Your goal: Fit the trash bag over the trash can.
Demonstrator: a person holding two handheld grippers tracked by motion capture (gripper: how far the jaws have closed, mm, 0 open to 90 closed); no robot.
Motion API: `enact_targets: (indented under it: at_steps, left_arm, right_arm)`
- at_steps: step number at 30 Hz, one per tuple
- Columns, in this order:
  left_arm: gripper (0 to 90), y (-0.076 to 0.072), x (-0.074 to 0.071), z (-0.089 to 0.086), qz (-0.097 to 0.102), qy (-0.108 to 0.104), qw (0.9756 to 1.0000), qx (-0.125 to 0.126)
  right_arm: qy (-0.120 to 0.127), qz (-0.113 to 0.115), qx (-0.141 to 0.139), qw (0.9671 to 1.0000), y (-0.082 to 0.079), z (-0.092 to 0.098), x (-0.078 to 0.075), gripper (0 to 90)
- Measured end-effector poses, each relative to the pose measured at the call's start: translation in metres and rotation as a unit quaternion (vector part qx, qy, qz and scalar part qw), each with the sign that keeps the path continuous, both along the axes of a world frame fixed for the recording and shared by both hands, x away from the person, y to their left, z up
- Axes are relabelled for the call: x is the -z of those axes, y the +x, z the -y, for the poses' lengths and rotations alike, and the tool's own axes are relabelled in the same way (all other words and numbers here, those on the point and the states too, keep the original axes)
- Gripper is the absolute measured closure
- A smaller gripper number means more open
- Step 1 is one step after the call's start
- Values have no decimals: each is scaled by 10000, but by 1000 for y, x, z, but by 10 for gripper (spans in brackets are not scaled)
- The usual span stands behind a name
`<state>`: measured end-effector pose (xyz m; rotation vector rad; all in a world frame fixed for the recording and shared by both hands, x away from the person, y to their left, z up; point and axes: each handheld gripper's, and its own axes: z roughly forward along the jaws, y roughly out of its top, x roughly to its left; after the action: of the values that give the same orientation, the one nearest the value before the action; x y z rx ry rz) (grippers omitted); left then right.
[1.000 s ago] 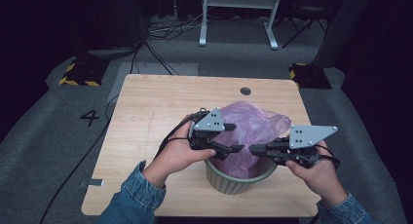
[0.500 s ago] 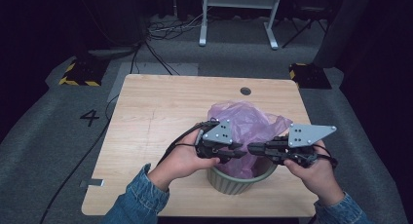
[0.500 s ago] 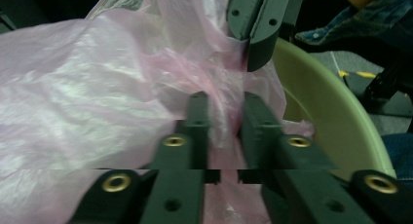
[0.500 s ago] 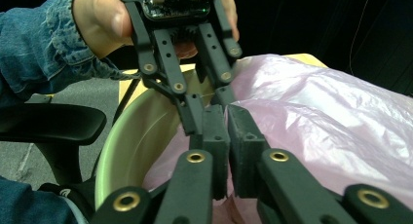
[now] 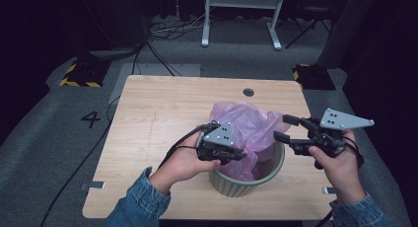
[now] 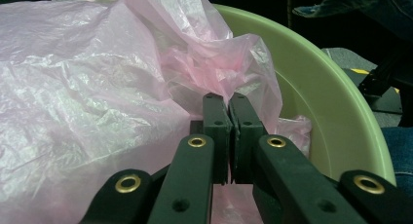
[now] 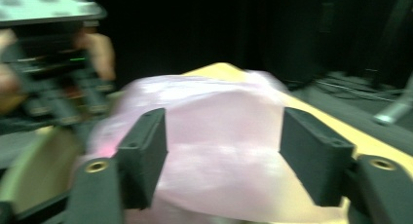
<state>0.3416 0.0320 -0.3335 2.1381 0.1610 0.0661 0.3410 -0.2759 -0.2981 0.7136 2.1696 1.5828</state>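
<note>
The jaws of the left gripper [image 5: 235, 155] are closed pad to pad on a fold of the pink plastic bag [image 5: 246, 131], pinching the film just inside the rim of the green bin [image 5: 276, 164]; in the left gripper view the film bunches around the closed tips. The jaws of the right gripper [image 5: 285, 129] stand wide apart, having just been opening, and hold nothing; no film lies between the pads in the high view. The bin stands on the wooden bench [image 5: 157, 118] near its 5 o'clock corner, with the bag partly stuffed inside and billowing out over the 12 o'clock rim. From the right jaws, the loose bag edge lies at 9 o'clock, just beside the tips and level with them; in the right gripper view [image 7: 221, 156] the film spreads straight ahead beyond the open jaws. The right hand is judged nearer the free 3 o'clock rim, so the next grasp there likely falls to it, while the left anchors the opposite side.
</note>
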Motion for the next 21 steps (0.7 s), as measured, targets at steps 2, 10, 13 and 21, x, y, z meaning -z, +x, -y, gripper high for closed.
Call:
enact_targets:
  at_steps: [2, 10, 13, 21]
  left_arm:
    - [873, 0, 0, 0, -10, 5, 10000, 4]
    - [834, -2, -1, 2, -12, -37, 10000, 67]
    - [785, -4, -3, 1, -31, -123, 9999, 77]
    - [375, -7, -15, -14, 328, -675, 9970, -172]
  right_arm:
    - [-1, -10, 233, 9997, 5, 5, 1, 302]
    - [-167, -276, -284, 9991, 19, -1, 6, 718]
    - [-276, -136, -604, 9977, 15, -11, 3, 863]
    - [-229, 286, -1082, 9935, -5, -24, -11, 900]
